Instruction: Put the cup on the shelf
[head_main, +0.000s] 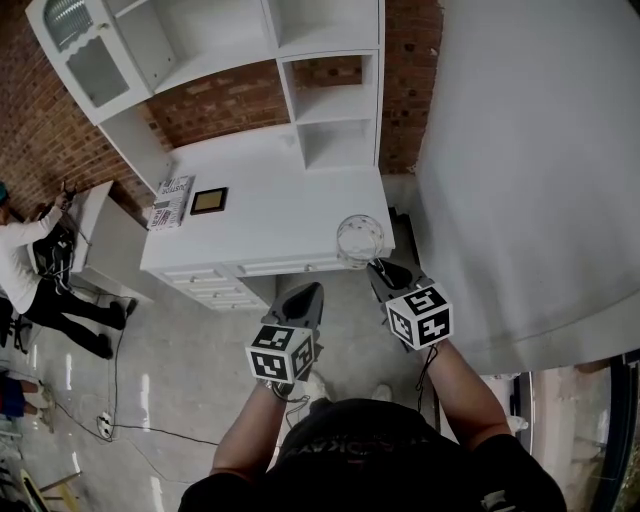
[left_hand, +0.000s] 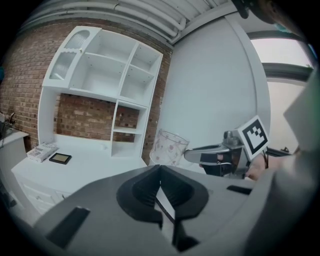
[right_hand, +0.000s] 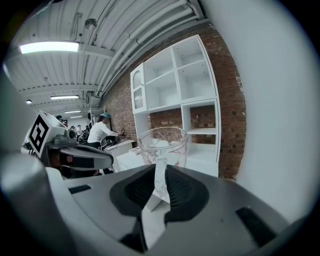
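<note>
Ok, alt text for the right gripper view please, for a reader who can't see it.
The right gripper holds a clear, pink-patterned cup upright by its near side, jaws clamped on it. Beyond stands a white shelf unit against a brick wall; the left gripper shows at the left edge.

Tabletop (head_main: 290, 215): middle and right bare, wide way in from front edge. Box (head_main: 172, 202) and dark framed pad (head_main: 209, 201) at left rear, well apart from right side. Shelf unit (head_main: 330, 100) on tabletop rear against brick wall; right column cubbies open to front, uprights and boards bound each mouth. White wall (head_main: 530, 180) close along right, hems that flank. Cup (head_main: 359, 240), clamped in right tongs (head_main: 378, 266), near front right corner; open air ahead toward cubbies.
</note>
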